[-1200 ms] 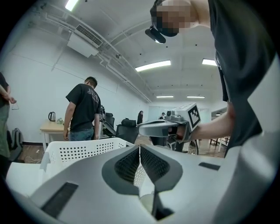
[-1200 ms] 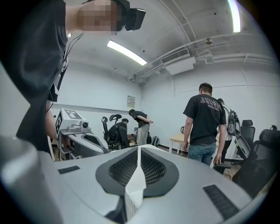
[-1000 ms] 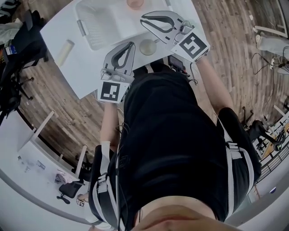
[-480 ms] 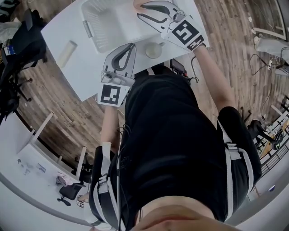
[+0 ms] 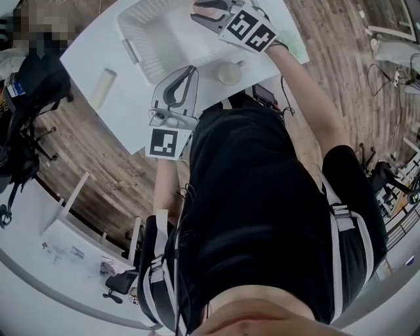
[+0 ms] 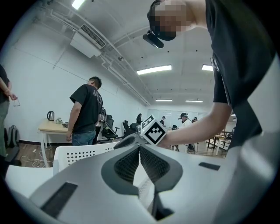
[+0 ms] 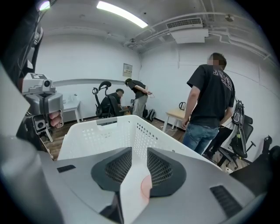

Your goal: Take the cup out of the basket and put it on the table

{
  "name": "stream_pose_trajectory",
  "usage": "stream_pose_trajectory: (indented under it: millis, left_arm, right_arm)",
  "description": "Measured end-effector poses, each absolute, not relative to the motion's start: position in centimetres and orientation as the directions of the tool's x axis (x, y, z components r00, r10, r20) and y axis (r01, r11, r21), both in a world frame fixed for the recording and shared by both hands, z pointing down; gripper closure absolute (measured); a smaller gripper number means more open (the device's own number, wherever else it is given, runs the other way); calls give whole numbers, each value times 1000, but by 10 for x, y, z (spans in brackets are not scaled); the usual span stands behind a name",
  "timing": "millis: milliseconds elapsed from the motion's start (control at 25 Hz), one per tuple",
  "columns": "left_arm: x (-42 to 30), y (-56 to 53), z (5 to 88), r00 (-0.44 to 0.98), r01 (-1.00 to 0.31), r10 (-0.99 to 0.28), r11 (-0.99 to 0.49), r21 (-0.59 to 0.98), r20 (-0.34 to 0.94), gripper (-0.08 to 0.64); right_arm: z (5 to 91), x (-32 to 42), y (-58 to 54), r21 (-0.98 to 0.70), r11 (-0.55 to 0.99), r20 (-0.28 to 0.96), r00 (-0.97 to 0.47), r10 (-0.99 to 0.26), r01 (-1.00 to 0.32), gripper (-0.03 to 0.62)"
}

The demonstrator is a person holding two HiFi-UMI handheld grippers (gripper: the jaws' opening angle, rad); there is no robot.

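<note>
A white perforated basket stands on the white table. My right gripper reaches over the basket's right part. Its jaws have just been opening and stand apart in the right gripper view. Through their gap I see the basket's inside and a pink cup lower down, with the pads not pressing on it. A pale cup stands on the table beside the basket. My left gripper hovers at the near table edge, tips together, pointing at the basket wall.
A pale cylinder lies on the table's left part. A dark device sits at the near table edge by the pale cup. Several people stand past the basket, with office chairs and a small desk.
My right gripper has moved up the picture, from above the pale cup to over the basket, and now tilts down into it. The left gripper has shifted only slightly.
</note>
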State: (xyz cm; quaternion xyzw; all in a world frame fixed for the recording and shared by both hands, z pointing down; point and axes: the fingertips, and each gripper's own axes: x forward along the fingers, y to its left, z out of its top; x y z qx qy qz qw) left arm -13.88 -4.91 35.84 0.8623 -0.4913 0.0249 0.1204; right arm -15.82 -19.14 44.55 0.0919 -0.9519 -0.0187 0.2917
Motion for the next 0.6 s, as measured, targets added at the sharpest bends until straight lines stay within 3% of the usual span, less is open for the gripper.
stream_pose_trajectory:
  millis: [600]
  left_arm:
    - [-158,-56,364,509,-858,-841,-477,193,183,538]
  right_arm:
    - [537,-168,-221,-17,966,713,-680,-169,-257,485]
